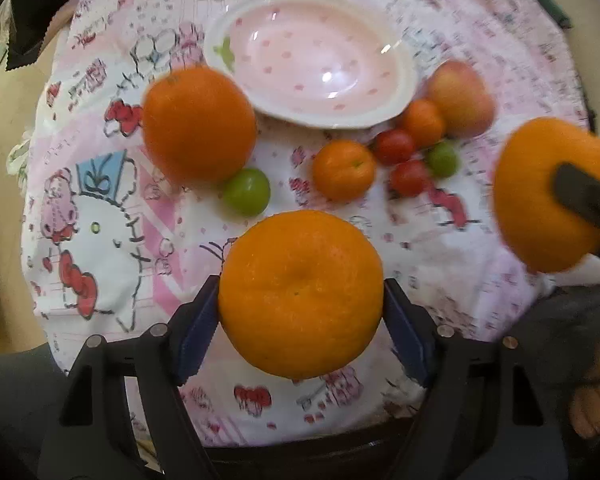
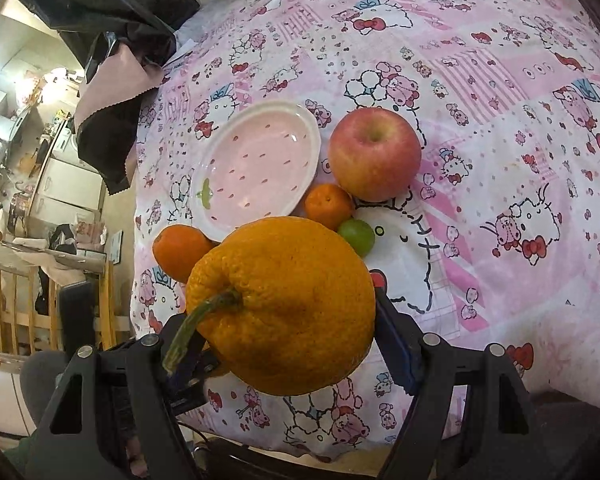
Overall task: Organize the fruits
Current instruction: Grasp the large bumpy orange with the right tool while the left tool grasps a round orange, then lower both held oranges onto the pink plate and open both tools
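Now the left gripper [image 1: 300, 316] fingers pinch a smooth orange [image 1: 300, 294]; the right gripper [image 2: 288, 340] fingers pinch a stemmed bumpy orange [image 2: 280, 306]; beyond them sits a pink bowl [image 2: 220, 152].

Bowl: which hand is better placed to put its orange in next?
Right, probably. The right tongs already hold the stemmed orange, and the bowl lies just beyond it. The left tongs clasp the smooth orange farther back, behind a green fruit.

L gripper [image 1: 300, 312] & R gripper [image 2: 288, 332] both clamped, angled steeply down.
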Demonstrator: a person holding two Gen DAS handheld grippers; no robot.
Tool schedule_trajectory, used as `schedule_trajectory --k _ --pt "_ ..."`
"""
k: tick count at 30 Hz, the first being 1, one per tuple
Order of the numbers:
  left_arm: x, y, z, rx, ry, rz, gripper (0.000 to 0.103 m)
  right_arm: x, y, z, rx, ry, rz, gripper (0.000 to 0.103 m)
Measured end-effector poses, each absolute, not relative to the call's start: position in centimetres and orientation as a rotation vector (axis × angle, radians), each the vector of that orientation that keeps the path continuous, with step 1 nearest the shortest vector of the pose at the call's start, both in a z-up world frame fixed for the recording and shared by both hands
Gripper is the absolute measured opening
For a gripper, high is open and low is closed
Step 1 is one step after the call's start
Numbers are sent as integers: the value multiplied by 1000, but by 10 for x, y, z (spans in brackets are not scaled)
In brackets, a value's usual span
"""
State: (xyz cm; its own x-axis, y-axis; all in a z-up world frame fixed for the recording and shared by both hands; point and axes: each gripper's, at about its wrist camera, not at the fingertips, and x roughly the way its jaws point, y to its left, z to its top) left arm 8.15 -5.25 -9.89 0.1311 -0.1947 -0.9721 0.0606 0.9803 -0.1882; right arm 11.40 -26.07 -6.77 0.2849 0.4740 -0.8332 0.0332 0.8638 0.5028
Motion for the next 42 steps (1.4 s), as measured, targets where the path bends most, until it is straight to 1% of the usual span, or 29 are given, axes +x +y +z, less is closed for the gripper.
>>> schedule_trajectory --k 4,8,11,14,19,26,35,42 --pt "79 -37 -52 -109 1336 -232 75 119 -259 -55 521 1249 368 79" --pt "97 -20 -13 -99 1254 -239 75 135 -249 -35 488 1218 401 79" --pt "118 -13 0 -62 1196 -222 75 157 -243 -26 456 1204 402 79" --pt "148 -7 5 -43 1181 -208 75 187 -236 -23 415 1196 390 79" --pt "193 -8 -10 -27 1167 -189 75 236 -229 -32 382 1200 370 79" --pt "238 -28 -58 28 1233 -224 75 290 -207 -69 337 1265 364 79" --pt "270 -44 -105 55 1262 -239 75 320 -186 -118 310 1333 352 79" --pt "284 -50 -126 74 1317 -251 76 325 -183 -143 275 1374 309 79"
